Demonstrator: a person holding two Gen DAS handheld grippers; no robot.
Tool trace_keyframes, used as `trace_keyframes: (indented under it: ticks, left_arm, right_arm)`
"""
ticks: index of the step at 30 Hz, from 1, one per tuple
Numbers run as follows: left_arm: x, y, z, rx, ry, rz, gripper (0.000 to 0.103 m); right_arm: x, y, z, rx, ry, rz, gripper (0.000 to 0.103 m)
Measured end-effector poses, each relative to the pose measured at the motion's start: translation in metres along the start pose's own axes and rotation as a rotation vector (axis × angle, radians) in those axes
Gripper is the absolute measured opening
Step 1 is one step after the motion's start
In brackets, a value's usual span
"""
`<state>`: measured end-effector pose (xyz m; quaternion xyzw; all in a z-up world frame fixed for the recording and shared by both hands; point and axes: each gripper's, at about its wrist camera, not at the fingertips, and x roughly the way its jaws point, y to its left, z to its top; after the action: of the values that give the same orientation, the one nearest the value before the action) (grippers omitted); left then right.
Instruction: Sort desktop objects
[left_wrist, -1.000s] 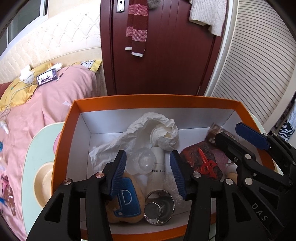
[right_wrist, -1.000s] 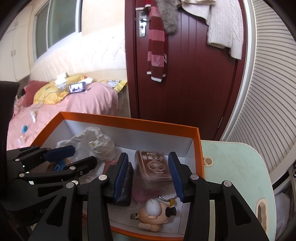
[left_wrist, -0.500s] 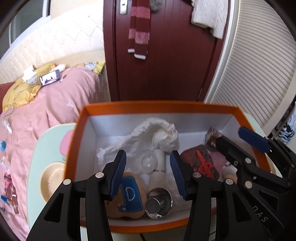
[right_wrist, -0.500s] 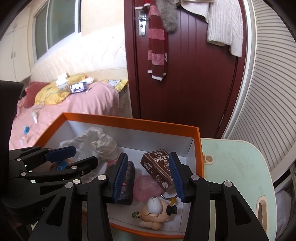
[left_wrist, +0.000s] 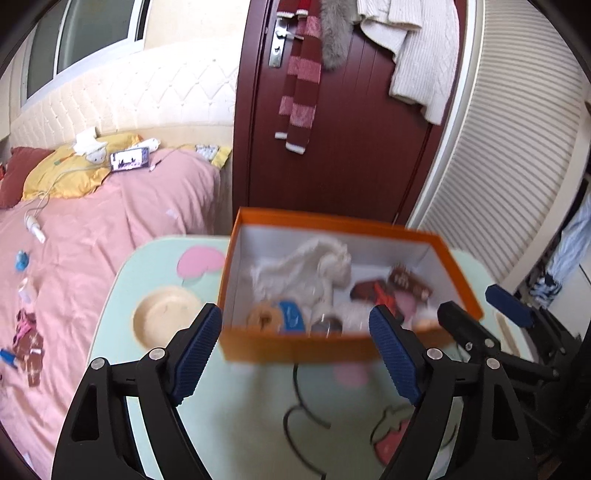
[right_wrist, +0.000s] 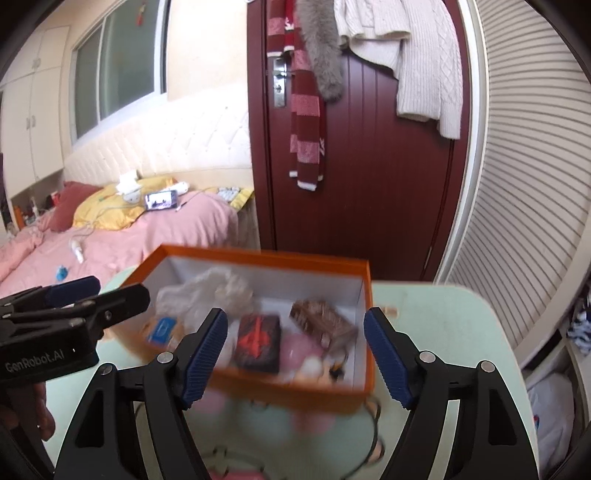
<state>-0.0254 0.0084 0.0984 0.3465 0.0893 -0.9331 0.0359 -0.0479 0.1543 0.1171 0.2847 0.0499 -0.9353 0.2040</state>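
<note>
Orange box (left_wrist: 295, 345) on table (left_wrist: 229, 424): holds the sorted items. My left gripper (left_wrist: 295, 354) and right gripper (right_wrist: 295, 356): both gaping, empty, near side. Sorting looks finished.

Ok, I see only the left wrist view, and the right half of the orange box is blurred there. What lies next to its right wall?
Observer: In the right wrist view, a brown carton lies tilted inside the orange box, close to that wall.
Operator: And what is the dark thing to the left of it?
Observer: A dark case with a red object on top. It lies flat beside the carton.
Operator: Do the right tongs hold something? I see them only from the side.
Observer: No. The right tongs are open, with nothing between them.
</note>
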Motion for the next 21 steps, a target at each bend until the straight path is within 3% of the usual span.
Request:
trace_keyframes:
  ticks: [4, 10, 16, 20, 21]
  left_arm:
    - [0.008, -0.001, -0.016, 0.019, 0.031, 0.028, 0.082]
    - [0.021, -0.003, -0.041, 0.047, 0.077, 0.069, 0.083]
    - [0.033, -0.005, -0.066, 0.075, 0.123, 0.11, 0.086]
    - [0.036, 0.0, -0.07, 0.058, 0.132, 0.131, 0.094]
    - [0.037, 0.002, -0.07, 0.047, 0.135, 0.139, 0.102]
  right_arm:
    - [-0.003, 0.001, -0.025, 0.048, 0.079, -0.015, 0.083]
    - [0.011, 0.001, -0.054, 0.098, 0.209, -0.083, 0.084]
    - [0.027, 0.002, -0.067, 0.104, 0.259, -0.158, 0.091]
    - [0.034, -0.006, -0.068, 0.139, 0.271, -0.18, 0.102]
    - [0.035, -0.007, -0.068, 0.143, 0.273, -0.184, 0.102]
